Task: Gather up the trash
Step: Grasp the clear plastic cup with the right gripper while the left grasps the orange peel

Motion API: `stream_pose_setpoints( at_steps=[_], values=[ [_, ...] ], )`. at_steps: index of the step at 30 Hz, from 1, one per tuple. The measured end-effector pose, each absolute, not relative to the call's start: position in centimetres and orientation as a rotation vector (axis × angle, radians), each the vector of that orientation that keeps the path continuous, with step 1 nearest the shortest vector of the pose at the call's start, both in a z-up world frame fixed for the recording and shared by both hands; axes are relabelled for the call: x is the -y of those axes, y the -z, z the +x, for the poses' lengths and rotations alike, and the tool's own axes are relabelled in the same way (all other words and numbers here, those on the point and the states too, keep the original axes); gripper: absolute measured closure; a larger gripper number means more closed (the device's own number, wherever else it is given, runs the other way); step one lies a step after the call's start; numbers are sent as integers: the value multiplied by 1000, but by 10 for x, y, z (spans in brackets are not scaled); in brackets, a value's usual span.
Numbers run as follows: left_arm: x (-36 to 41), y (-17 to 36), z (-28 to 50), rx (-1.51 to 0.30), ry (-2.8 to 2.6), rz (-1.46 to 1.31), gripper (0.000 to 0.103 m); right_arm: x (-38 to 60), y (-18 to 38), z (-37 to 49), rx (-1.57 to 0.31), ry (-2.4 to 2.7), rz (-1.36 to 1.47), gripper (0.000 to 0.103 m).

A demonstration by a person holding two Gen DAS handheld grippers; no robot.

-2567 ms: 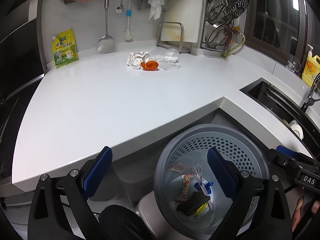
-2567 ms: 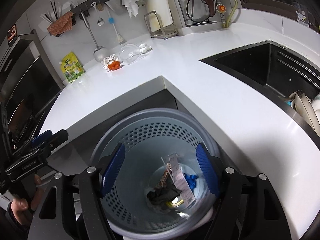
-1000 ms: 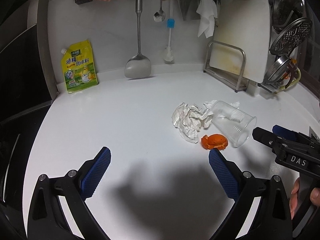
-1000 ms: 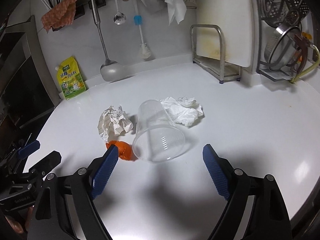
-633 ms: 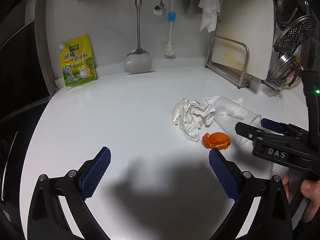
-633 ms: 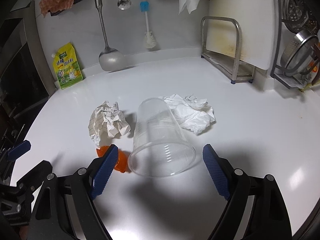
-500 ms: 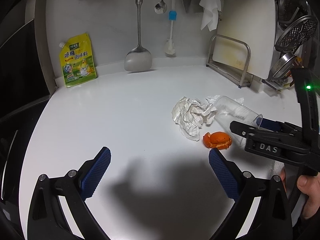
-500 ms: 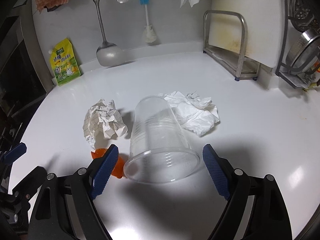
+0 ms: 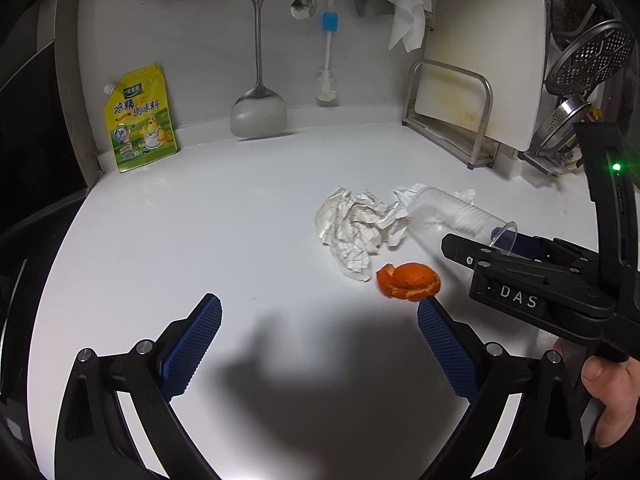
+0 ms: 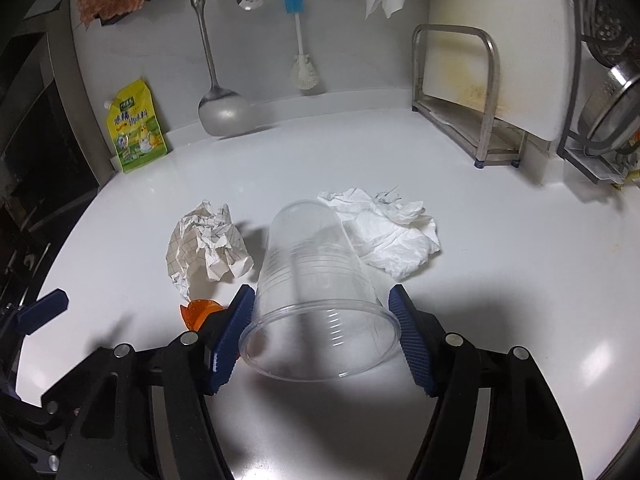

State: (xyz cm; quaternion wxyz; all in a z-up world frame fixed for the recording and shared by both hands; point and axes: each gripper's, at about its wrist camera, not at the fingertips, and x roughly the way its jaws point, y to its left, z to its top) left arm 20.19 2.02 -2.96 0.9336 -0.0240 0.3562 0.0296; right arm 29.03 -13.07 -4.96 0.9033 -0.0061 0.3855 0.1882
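Note:
A clear plastic cup (image 10: 316,268) lies on its side on the white counter (image 10: 520,280), mouth toward me. My right gripper (image 10: 320,300) straddles the cup's rim and its jaws are closing. The blue pads (image 10: 236,320) sit right at the rim, which shows no squeeze. A crumpled checked paper (image 10: 208,248) lies left of the cup, a white tissue (image 10: 392,236) behind it on the right. An orange peel (image 9: 408,280) rests just past the right fingertip of my open left gripper (image 9: 320,308), which holds nothing.
A yellow seasoning pouch (image 9: 138,118) leans on the back wall. A hanging spatula (image 9: 258,112) and brush (image 9: 326,84) reach the counter there. A metal rack with a cutting board (image 9: 452,112) stands at the back right. A hand (image 9: 612,396) holds the right gripper.
My right gripper came forward until the cup's mouth sat between its fingers, and the jaws narrowed around the rim. The left gripper drifted slightly toward the peel.

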Motion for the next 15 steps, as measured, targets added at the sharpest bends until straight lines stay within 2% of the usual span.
stream_pose_setpoints(
  at_steps=[15],
  values=[
    [28,48,233,-796,-74,-47,6,214,29,269,-728,-321,112,37]
  ],
)
